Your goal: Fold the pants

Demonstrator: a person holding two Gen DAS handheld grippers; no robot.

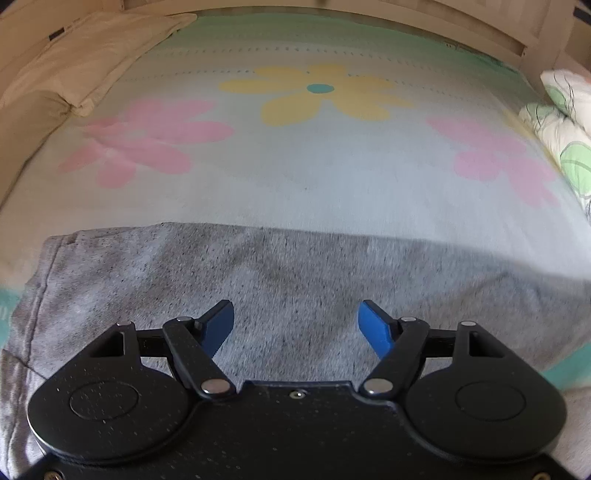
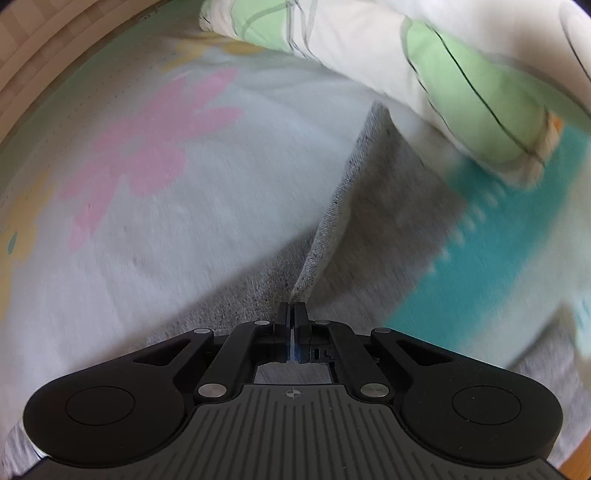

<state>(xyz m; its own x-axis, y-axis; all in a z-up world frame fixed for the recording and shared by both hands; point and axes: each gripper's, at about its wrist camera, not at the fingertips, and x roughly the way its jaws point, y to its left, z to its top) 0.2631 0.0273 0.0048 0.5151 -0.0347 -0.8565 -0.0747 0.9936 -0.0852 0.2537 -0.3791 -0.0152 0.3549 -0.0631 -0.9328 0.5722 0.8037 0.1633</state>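
Note:
Grey speckled pants (image 1: 280, 273) lie flat on a flowered bed sheet (image 1: 295, 166), filling the near part of the left wrist view. My left gripper (image 1: 295, 325) hovers over the cloth, open, with nothing between its blue pads (image 1: 375, 326). In the right wrist view the pants (image 2: 384, 206) are lifted into a raised ridge that runs away from the fingers. My right gripper (image 2: 294, 308) is shut on an edge of that grey cloth, pinched between the closed black fingers. The picture is blurred with motion.
A beige pillow (image 1: 85, 62) lies at the far left of the bed. A white and green folded quilt (image 2: 424, 66) lies along the right side, close to the raised cloth. A wooden bed frame (image 1: 480, 33) borders the far side.

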